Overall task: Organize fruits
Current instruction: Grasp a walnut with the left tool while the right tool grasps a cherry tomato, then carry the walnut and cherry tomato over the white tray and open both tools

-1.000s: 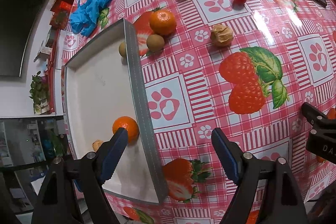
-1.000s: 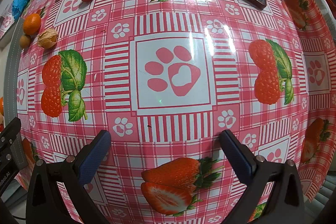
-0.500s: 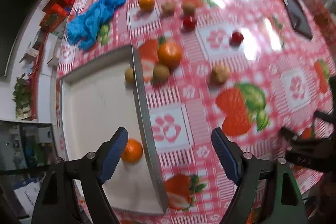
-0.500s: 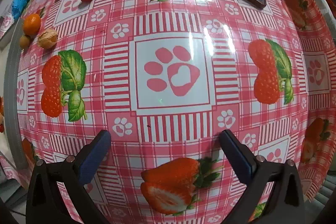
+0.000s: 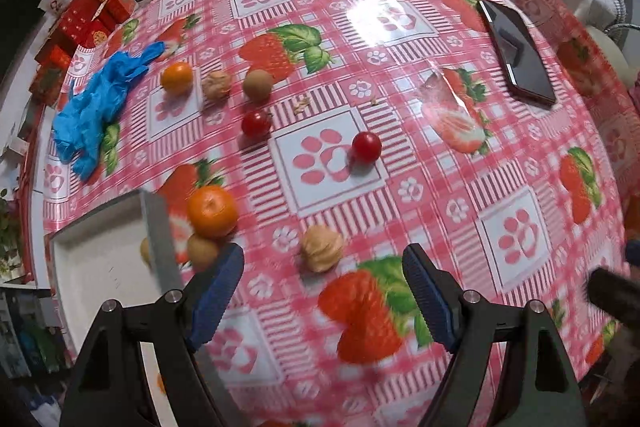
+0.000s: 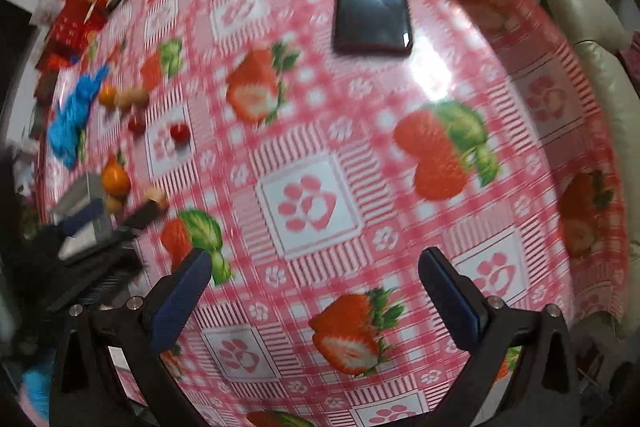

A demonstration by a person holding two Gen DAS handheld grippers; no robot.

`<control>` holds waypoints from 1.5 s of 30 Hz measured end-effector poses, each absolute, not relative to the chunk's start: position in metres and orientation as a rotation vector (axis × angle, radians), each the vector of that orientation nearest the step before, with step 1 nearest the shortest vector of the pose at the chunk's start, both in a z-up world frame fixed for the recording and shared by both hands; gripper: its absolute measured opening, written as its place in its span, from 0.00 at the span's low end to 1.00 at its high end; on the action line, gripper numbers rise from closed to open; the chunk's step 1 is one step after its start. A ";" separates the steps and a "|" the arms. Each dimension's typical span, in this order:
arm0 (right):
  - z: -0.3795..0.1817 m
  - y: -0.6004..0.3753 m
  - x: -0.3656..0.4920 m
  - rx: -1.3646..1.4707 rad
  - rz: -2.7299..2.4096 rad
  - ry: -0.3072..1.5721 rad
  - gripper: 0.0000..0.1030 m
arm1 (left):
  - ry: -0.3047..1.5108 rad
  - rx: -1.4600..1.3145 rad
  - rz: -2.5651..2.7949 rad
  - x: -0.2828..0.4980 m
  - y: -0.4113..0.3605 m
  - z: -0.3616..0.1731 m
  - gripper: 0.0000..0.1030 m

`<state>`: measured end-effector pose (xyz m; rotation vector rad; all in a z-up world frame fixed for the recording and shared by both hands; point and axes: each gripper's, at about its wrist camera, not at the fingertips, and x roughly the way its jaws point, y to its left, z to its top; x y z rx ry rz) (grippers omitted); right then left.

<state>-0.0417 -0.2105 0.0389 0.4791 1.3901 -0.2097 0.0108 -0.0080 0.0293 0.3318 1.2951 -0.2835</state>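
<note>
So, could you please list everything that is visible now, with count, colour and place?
mandarins: two, orange; one beside the tray corner, one near the glove.
cherry tomatoes: two, red; middle of the table, second further left.
walnuts: two, tan; one ahead of the left gripper, one in the far row.
small round brown fruits: three; one far, one outside the tray wall, one inside.
tray: one, white with a grey rim; left.
glove: one, blue; far left.
phone: one, black; right.
red boxes: several; far left edge.
tablecloth: pink check, strawberry print.
left gripper: open, empty.
right gripper: open, empty.
</note>
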 end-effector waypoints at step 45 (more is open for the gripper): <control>-0.028 -0.055 0.081 0.036 0.135 1.413 0.53 | 1.339 -0.044 -0.103 -0.018 0.126 0.053 0.26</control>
